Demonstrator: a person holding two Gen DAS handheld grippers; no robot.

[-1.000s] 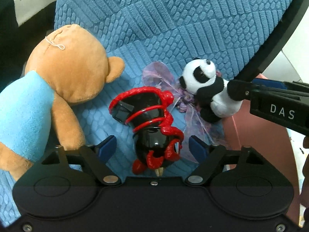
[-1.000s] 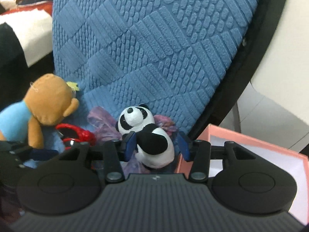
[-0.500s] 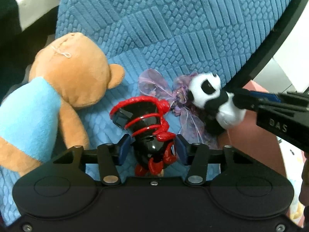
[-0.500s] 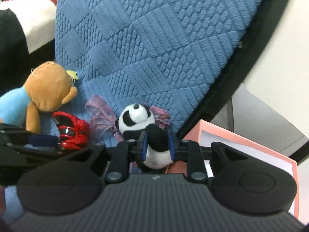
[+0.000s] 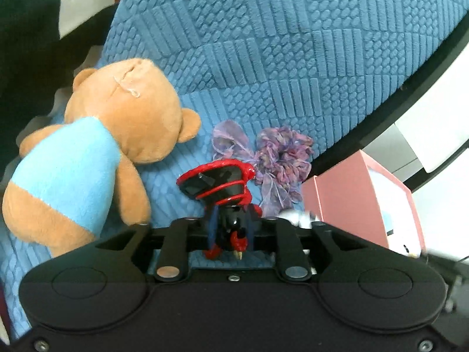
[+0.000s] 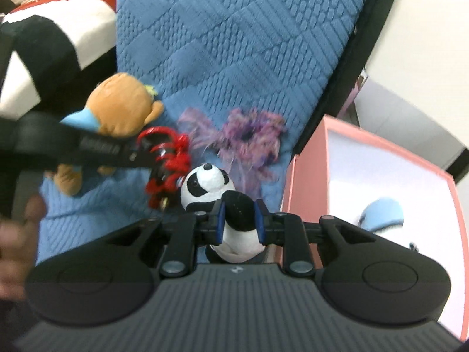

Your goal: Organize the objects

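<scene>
Left gripper (image 5: 229,228) clamped on black/red figure (image 5: 218,180), low over blue cushion (image 5: 293,58). Right gripper (image 6: 239,224) clamped on panda plush (image 6: 209,183), just beside pink box (image 6: 304,182). Teddy bear (image 5: 96,158) & purple scrunchie (image 5: 283,154) lying on cushion.

The left gripper (image 5: 229,225), wide open a second ago, is now clamped on the glossy black-and-red spiral figurine (image 5: 222,187). The right gripper (image 6: 239,222) has closed on the small black-and-white plush panda (image 6: 218,193) and carried it off the crinkly purple fabric scrunchie (image 6: 249,138), toward 5 o'clock beside the pink cardboard box (image 6: 304,182).
</scene>
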